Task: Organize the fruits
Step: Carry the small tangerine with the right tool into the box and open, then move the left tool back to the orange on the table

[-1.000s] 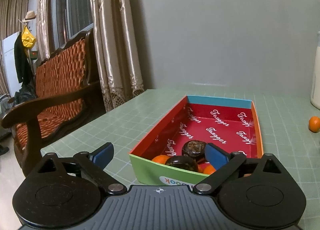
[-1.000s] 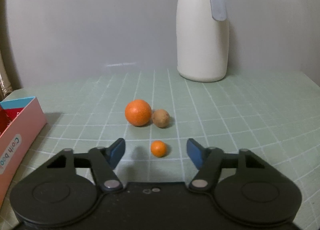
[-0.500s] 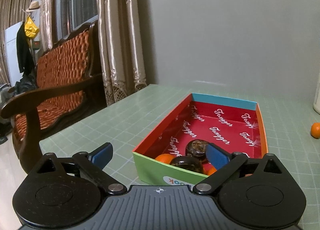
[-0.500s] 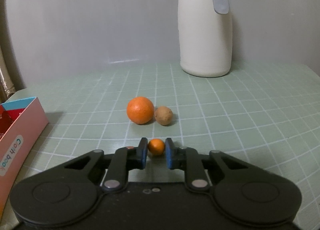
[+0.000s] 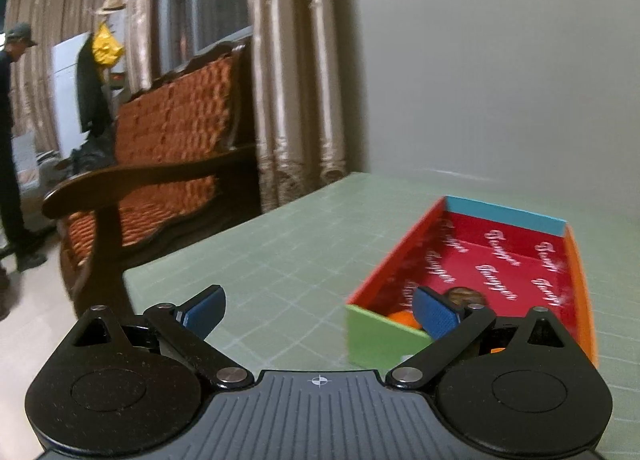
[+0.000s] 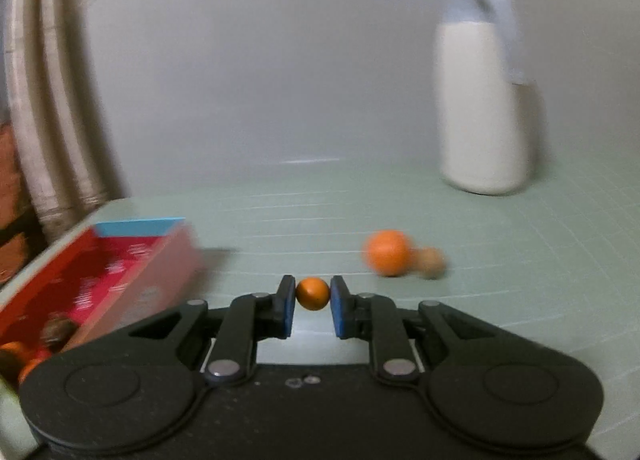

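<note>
My right gripper (image 6: pixel 313 295) is shut on a small orange fruit (image 6: pixel 313 293), held clear of the green table. Farther right on the table lie a larger orange (image 6: pixel 387 252) and a small brown fruit (image 6: pixel 431 262), touching each other. The colourful cardboard box (image 6: pixel 120 260) with a red inside sits at the left in the right wrist view and holds dark and orange fruits (image 6: pixel 24 352) at its near end. In the left wrist view my left gripper (image 5: pixel 316 310) stands open with nothing between its fingers, to the left of the box (image 5: pixel 384 334), where a dark fruit (image 5: pixel 466 295) shows.
A cream jug with a grey lid (image 6: pixel 484 92) stands at the back right by the wall. A wooden bench with orange cushions (image 5: pixel 160 164) and curtains (image 5: pixel 288 72) are left of the table. A person (image 5: pixel 12 140) stands at the far left. The table's left edge (image 5: pixel 132 276) is near.
The right gripper's jaws closed on the small orange fruit, lifted it and swung left toward the box. The left gripper shifted left, so the box now sits further right in its view.
</note>
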`<state>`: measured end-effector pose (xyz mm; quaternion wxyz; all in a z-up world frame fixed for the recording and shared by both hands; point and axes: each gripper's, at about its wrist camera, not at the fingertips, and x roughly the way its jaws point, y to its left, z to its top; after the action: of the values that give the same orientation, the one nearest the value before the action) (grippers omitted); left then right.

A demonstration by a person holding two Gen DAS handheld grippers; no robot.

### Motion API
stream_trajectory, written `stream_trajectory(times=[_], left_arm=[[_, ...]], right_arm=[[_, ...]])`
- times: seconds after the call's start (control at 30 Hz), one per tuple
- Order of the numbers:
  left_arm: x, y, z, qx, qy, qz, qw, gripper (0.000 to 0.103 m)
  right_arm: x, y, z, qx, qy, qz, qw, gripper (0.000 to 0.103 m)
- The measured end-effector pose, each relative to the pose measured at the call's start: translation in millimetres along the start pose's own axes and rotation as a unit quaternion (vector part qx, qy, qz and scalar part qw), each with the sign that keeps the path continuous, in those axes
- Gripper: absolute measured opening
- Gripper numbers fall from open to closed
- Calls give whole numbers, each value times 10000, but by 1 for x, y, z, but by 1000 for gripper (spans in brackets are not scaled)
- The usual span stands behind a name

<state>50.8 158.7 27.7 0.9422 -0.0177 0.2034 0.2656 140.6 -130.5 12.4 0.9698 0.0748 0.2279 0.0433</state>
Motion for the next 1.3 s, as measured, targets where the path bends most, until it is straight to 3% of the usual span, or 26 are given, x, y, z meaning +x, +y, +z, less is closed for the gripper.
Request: stream_trajectory(times=[0.37,0.67,0.73,0.9,0.97,1.03,1.07,1.2,1.3], left_arm=[[16,51,-8,-551,385,429,9968,100],[19,72,-13,-670,411,599,9951,100],[18,73,-13,-694,414,601,9949,100],[17,69,-12,-639,382,551,9957,100],[14,63,-12,-552,334,481,9968,100],[10,55,-12,-418,249,415,9980,100],[8,50,-12,-366,215,374,9984,100],[1,31,-11,-156,115,159,9997,100],[-8,13,-9,-16,-58,-51,10000,100]], right_arm=[[-7,100,0,-635,37,1292,9896,17],[3,145,-14,-1035,415,1570,9813,18],[8,148,-19,-1067,538,1611,9797,25],[-6,141,-19,-988,337,1659,9806,34],[-10,133,-16,-917,238,1656,9816,43],[-14,121,-12,-833,147,1552,9843,63],[-15,115,-10,-803,111,1495,9854,67],[-22,86,-4,-807,-20,1157,9900,69],[-28,61,-1,-721,-158,793,9941,76]])
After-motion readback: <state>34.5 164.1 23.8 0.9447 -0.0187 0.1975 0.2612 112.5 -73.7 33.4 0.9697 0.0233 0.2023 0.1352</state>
